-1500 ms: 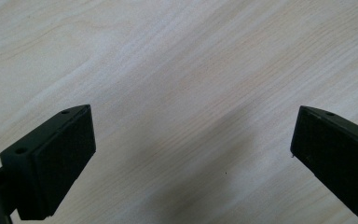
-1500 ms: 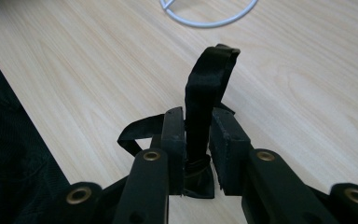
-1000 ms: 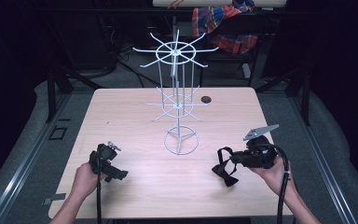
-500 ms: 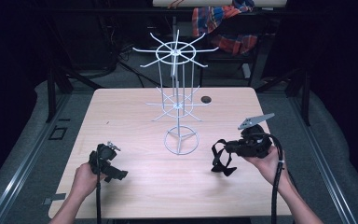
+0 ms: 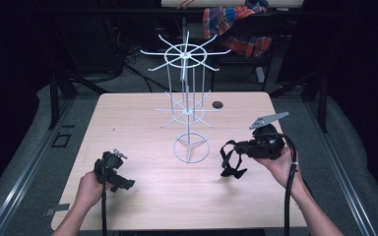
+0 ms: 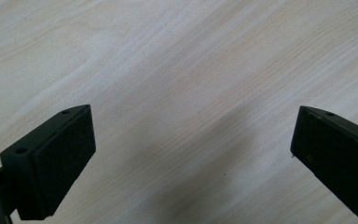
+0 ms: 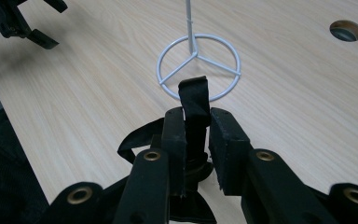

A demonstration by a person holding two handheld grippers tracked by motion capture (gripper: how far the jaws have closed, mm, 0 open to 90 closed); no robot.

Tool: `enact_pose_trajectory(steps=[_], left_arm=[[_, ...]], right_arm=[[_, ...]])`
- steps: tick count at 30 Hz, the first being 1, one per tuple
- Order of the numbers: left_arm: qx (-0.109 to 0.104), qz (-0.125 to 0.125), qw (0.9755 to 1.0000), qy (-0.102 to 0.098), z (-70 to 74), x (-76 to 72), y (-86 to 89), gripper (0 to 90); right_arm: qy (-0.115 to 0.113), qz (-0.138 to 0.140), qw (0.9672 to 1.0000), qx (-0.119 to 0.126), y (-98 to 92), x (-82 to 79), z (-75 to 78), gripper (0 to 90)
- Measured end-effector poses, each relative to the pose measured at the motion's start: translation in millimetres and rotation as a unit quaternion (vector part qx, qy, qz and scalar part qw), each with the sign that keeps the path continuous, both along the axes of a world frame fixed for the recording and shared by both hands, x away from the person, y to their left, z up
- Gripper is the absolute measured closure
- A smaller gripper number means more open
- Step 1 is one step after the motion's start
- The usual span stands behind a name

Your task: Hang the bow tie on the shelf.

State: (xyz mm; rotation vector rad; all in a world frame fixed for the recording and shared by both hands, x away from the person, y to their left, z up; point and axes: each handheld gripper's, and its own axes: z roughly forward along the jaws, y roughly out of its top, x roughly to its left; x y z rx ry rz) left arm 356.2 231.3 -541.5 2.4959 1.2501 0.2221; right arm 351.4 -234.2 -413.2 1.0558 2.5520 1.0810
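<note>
1. The right gripper [image 5: 236, 147] has its fingers [image 7: 175, 140] clamped on a black strap [image 7: 194, 105], which dangles just right of the white wire rack [image 5: 187, 113].
2. The rack's hooks lie up and left of the strap.
3. The left gripper [image 5: 123, 183], fingers apart, rests on the wooden tabletop [image 5: 142, 123]; the room beyond is dark.
</note>
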Motion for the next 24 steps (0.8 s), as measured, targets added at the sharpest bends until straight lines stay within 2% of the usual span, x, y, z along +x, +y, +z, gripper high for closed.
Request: enact_pose_trajectory(steps=[24], left_arm=[[-0.001, 0.0, 1.0, 0.003, -1.1, 0.8, 0.1, 0.0]], right_arm=[[-0.007, 0.004, 1.0, -0.003, 11.8, 19.7, 11.2, 76.8]])
